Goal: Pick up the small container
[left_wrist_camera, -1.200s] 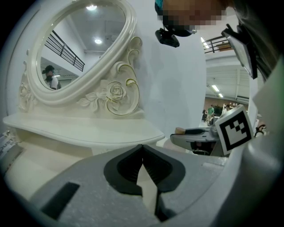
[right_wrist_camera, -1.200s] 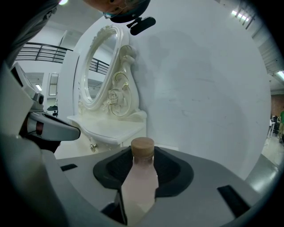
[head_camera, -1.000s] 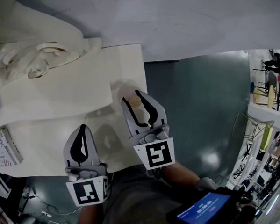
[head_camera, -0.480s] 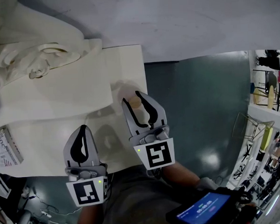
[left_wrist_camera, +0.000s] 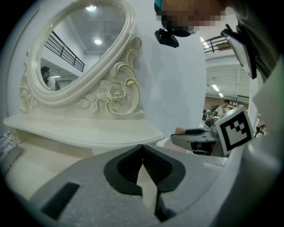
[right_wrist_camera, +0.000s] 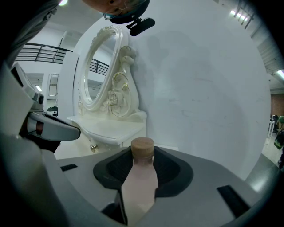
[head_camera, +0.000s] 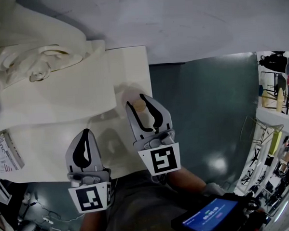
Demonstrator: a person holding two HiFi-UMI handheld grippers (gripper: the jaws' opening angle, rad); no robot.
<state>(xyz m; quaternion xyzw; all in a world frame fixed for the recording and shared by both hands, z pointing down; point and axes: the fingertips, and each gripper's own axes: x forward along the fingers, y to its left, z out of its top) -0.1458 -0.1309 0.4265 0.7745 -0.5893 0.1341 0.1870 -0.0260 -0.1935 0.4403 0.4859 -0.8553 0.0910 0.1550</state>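
Note:
The small container (right_wrist_camera: 141, 179) is a pale pink bottle with a round wooden cap (right_wrist_camera: 142, 146). It stands upright between the jaws of my right gripper (right_wrist_camera: 143, 155), whose pads press on its sides. In the head view the cap (head_camera: 140, 106) shows between the right gripper's (head_camera: 137, 102) tips, over the cream vanity top (head_camera: 49, 141) near its right edge. My left gripper (head_camera: 85, 136) hovers over the front of the same top. Its jaws meet at the tips with nothing between them, as the left gripper view (left_wrist_camera: 142, 147) shows.
An ornate cream oval mirror (left_wrist_camera: 75, 48) with a carved frame stands on a raised shelf (left_wrist_camera: 88, 131) at the back left. A white wall (right_wrist_camera: 199, 80) rises behind. Teal floor (head_camera: 212, 114) lies right of the table. A printed booklet (head_camera: 6, 152) lies at the left edge.

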